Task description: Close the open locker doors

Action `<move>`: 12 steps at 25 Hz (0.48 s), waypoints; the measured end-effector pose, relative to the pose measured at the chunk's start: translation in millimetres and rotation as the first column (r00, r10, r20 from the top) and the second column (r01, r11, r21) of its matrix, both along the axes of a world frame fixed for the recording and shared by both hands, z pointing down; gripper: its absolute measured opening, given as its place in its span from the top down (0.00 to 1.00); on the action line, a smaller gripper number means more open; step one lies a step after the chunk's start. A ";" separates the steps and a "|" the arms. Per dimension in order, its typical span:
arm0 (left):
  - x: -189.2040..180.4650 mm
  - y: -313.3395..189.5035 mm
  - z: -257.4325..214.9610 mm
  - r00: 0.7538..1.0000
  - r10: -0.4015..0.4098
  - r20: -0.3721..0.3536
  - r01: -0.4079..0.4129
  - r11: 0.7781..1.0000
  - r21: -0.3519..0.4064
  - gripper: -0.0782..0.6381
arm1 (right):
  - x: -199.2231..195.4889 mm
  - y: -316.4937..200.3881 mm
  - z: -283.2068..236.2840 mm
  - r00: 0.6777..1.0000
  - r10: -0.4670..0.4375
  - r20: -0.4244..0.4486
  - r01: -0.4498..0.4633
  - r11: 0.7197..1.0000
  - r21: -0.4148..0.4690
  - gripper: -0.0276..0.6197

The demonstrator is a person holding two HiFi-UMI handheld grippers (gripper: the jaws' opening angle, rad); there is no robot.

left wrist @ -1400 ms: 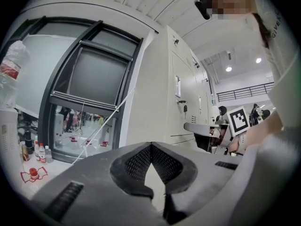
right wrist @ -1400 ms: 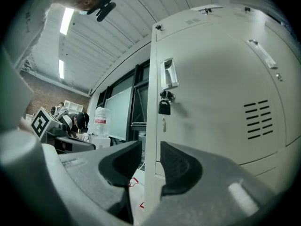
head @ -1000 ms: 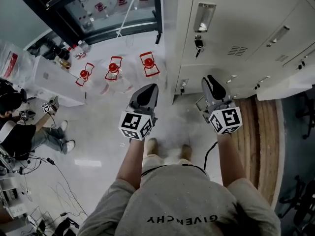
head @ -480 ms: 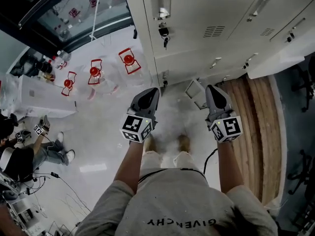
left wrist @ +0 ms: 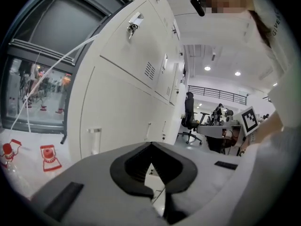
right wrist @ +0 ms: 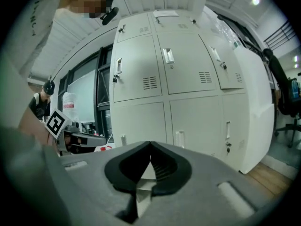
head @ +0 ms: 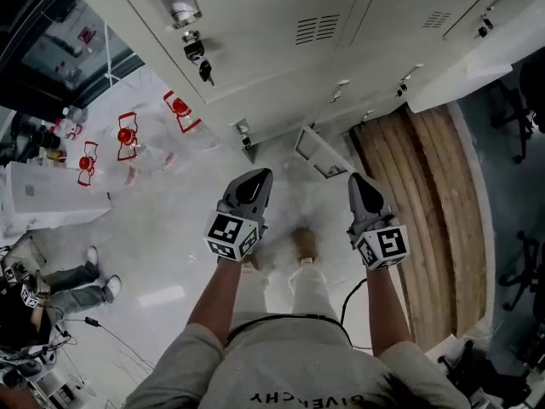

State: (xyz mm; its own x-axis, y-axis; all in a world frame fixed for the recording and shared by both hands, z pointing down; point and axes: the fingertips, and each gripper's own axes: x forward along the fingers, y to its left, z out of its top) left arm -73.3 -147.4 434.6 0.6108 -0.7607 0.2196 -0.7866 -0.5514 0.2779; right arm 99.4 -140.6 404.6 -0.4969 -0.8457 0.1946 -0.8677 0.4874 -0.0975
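Note:
A bank of cream lockers [head: 281,49] runs across the top of the head view. One low door [head: 322,153] stands ajar near the floor, straight ahead of my hands. A bigger door [head: 464,71] swings out at the right, and it fills the right side of the right gripper view as a white panel [right wrist: 254,107]. My left gripper [head: 257,175] and right gripper [head: 358,180] hang side by side above the floor, short of the lockers. Both are shut with nothing in them. Closed locker fronts [left wrist: 127,84] fill the left gripper view beyond the shut left gripper [left wrist: 151,145]. The right gripper [right wrist: 150,146] points at the lower row.
Water bottles with red handles [head: 128,139] lie on the floor at the left. A wooden platform [head: 426,211] runs along the right, with office chairs [head: 524,271] beyond it. A seated person [head: 38,301] is at the lower left. Keys [head: 201,65] hang from an upper lock.
Both grippers have sunk toward the lower lockers. The locker bank has swung across the top of the head view, and the ajar low door has come into sight.

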 end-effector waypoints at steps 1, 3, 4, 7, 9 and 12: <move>8.0 0.3 7.8 1.000 0.008 -0.004 -0.008 1.000 -0.010 0.90 | 6.4 3.1 9.3 1.000 0.007 0.000 -0.007 1.000 -0.013 0.95; 23.3 -1.4 23.3 1.000 0.016 -0.013 -0.016 1.000 -0.024 0.90 | 18.8 6.2 29.3 1.000 0.013 -0.002 -0.013 0.999 -0.037 0.95; 31.3 -3.5 31.2 1.000 0.018 -0.016 -0.018 0.999 -0.029 0.90 | 25.1 6.2 39.6 1.000 0.013 -0.005 -0.013 0.999 -0.047 0.95; 56.6 -7.7 58.1 1.000 0.025 -0.019 -0.026 0.998 -0.054 0.90 | 45.0 6.9 73.1 1.000 0.018 -0.013 -0.019 0.996 -0.082 0.95; 72.5 -9.4 77.6 0.999 0.028 -0.019 -0.030 0.997 -0.069 0.90 | 56.5 8.3 98.1 1.000 0.020 -0.014 -0.021 0.994 -0.111 0.92; 93.4 -13.8 106.6 0.999 0.021 -0.028 -0.023 0.997 -0.079 0.90 | 69.5 8.2 141.1 1.000 -0.001 -0.012 -0.001 0.987 -0.162 0.86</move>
State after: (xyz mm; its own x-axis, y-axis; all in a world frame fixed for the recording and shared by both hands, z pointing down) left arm 20.1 -161.2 541.2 0.6341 -0.7277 0.2615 -0.7658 -0.5442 0.3427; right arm 168.9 -132.4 545.7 -0.4938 -0.8026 0.3348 -0.8693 0.4663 -0.1642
